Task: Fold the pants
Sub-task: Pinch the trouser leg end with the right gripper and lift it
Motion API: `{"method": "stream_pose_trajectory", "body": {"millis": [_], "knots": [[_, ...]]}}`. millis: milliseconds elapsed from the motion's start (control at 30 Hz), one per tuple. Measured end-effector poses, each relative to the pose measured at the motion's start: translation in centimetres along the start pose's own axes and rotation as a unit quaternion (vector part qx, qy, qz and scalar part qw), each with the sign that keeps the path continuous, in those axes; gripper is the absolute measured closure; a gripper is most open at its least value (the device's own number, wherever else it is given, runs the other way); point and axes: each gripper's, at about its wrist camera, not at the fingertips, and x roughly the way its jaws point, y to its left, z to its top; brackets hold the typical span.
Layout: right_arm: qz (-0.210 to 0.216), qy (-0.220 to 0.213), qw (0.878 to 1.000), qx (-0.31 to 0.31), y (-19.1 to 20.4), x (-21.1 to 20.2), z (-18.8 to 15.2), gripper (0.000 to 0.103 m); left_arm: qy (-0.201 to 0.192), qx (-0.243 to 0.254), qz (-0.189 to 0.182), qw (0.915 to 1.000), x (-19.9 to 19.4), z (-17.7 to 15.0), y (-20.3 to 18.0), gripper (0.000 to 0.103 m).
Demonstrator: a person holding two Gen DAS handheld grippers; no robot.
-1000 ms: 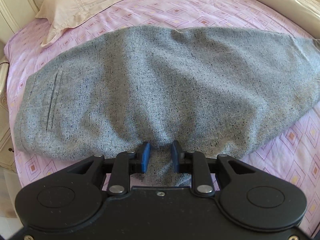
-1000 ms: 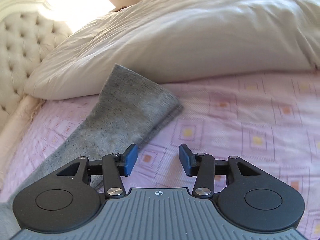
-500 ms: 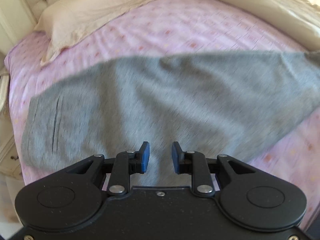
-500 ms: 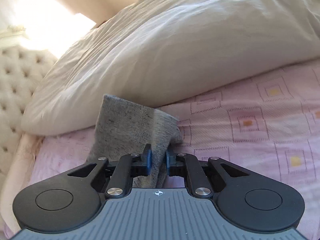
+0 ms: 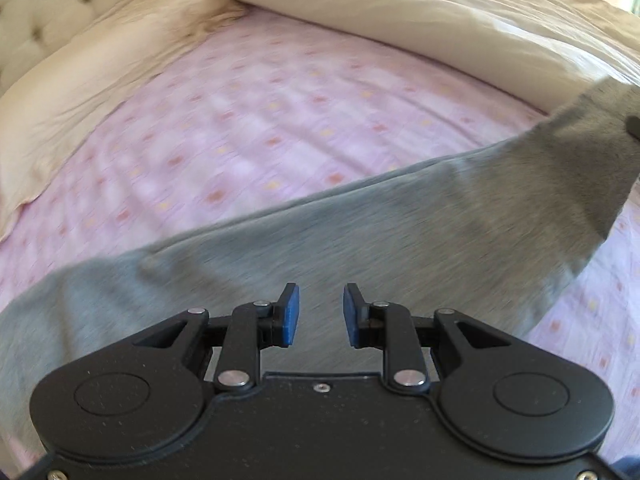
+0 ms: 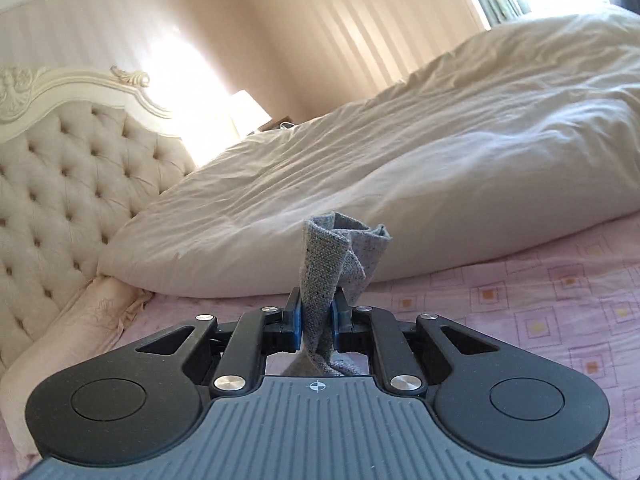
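Left gripper (image 5: pixel 316 316) now spread, released the pants (image 5: pixel 360 240); cloth blurred, probably lying on the pink sheet (image 5: pixel 240 120). Right gripper (image 6: pixel 316 322) pinching the hem (image 6: pixel 324 264), lifted since 0.5 s ago, toward 12 o'clock. Duvet (image 6: pixel 400 160) beyond.

Left tongs (image 5: pixel 316 316) released pants (image 5: pixel 360 240) — right tongs (image 6: pixel 316 322) clamped, lifting hem.

Bed sheet (image 5: pixel 248 128): pink, patterned with small squares, blurred in the left wrist view. Duvet (image 6: pixel 440 168): cream, heaped along the far side of the sheet. Pillow (image 5: pixel 80 92): cream, against the tufted headboard (image 6: pixel 72 184), which has a carved frame. Striped wall (image 6: pixel 320 32) behind; a pale lamp (image 6: pixel 248 112), possibly, beside the headboard.
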Motion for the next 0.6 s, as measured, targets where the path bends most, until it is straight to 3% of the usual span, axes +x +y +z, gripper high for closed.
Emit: {"method": "stream_pose_trajectory", "body": {"millis": [367,600], "knots": [[0.001,-0.007,1.0,-0.003,-0.9,1.0,-0.5,0.089,0.035,-0.02,-0.06,0.9974,7.1,4.7,-5.2,0.071],[0.014,0.004,1.0,-0.012,-0.4,1.3,-1.1,0.089,0.027,-0.006,-0.045,0.9986,9.3,6.3,-6.8,0.068]]}}
